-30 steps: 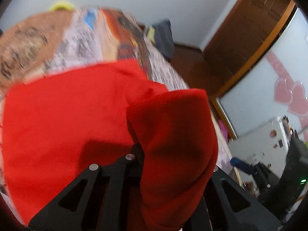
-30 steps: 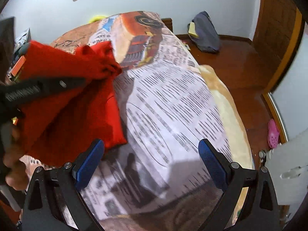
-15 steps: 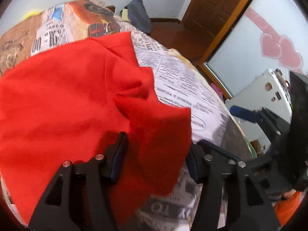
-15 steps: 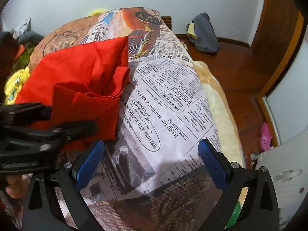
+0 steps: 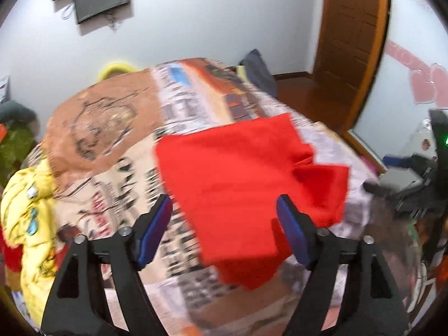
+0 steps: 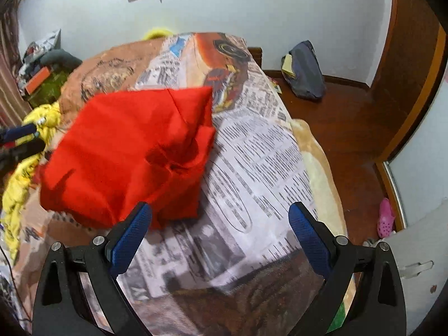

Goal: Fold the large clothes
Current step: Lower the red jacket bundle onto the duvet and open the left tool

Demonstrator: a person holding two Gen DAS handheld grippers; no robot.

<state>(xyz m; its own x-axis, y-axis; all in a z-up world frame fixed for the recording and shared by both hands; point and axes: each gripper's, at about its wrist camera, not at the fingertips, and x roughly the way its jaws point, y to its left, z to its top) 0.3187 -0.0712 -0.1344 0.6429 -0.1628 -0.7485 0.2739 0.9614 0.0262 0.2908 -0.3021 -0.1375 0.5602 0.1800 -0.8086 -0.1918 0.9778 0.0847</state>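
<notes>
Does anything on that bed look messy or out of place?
Yes. The red cloth on the bed is not folded flat: its right side is bunched into a rumpled lump with creases. A yellow garment also lies crumpled at the bed's left edge.

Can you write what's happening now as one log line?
left gripper: opening, empty | right gripper: open, empty | red garment: lying rumpled on bed

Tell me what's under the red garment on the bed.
The red garment lies on the newspaper-print bedspread, which shows all around it. Whether anything else sits beneath it cannot be seen; the folded cloth covers that patch.
</notes>
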